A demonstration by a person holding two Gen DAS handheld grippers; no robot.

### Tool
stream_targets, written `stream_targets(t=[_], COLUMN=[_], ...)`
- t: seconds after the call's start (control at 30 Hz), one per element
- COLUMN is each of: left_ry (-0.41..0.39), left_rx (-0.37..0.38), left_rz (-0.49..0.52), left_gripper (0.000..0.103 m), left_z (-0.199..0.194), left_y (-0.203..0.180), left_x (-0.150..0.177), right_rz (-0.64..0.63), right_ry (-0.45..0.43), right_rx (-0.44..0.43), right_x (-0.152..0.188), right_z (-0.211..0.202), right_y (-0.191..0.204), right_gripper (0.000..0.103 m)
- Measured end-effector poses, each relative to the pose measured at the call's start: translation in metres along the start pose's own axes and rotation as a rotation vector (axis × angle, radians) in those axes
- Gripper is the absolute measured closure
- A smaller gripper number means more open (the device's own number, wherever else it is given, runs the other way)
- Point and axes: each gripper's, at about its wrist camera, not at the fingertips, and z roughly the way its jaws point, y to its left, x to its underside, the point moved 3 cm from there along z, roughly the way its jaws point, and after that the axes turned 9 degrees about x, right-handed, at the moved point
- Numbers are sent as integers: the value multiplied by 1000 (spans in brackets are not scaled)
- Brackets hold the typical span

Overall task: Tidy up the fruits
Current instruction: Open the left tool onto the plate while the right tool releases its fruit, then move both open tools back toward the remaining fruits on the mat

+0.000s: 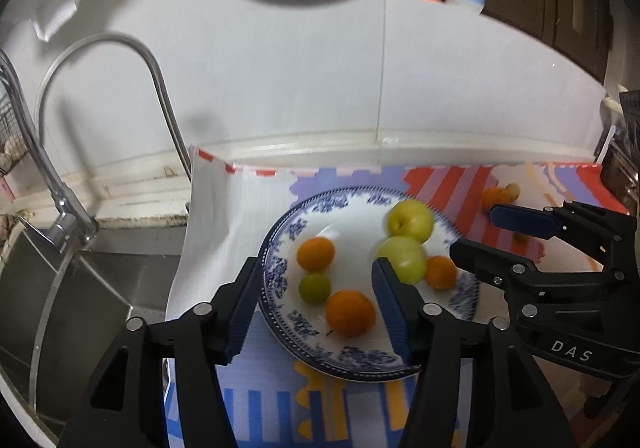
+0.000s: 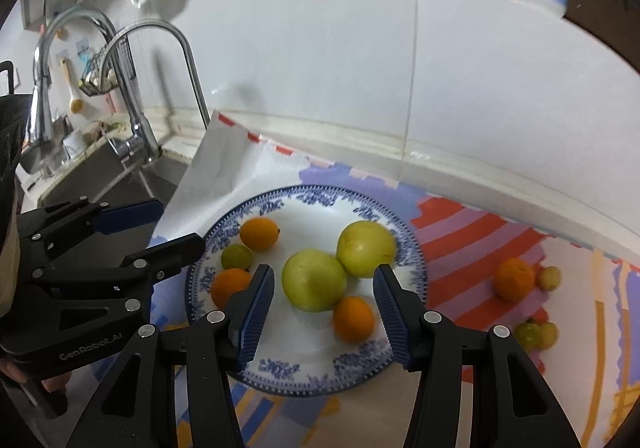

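plate [image 2: 414,268] w/ fruits under both open hand-held grippers, nothing gripped.

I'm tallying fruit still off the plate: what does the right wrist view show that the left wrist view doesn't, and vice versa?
Only the right wrist view shows the small fruit pair lying on the mat, near its right edge. Only the left shows the sink basin clearly. Both share the plate with six fruits and the orange off the plate.

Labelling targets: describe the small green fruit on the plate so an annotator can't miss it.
Find the blue-and-white plate on the patterned mat beside the sink. On its sink-side edge, the small green fruit sits between two oranges. It is darker and much smaller than the two big yellow-green fruits mid-plate.
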Motion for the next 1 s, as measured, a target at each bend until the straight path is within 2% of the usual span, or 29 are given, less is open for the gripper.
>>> stream_targets(t=[0.23,0.4,0.57,0.67,1.0], left_ry=[-67,-90,-121,-140,-172], left_rx=[5,11,5,0,23], left_rz=[17,15,18,40,110], left_gripper=[34,33,29,27,24], left_z=[-27,-40,-51,-57,-62], left_y=[-28,-46,-63,-78,-128], left_x=[-5,-5,-6,-5,-3], right_rz=[30,51,73,84,97], right_ry=[-65,-102,-116,-124,-134], right_rx=[35,67,88,109,184], right_x=[1,3,11,17,38], right_z=[-42,-66,-83,-92,-117], right_y=[-20,-36,-50,-61,-104], right_gripper=[50,50,50,41,41])
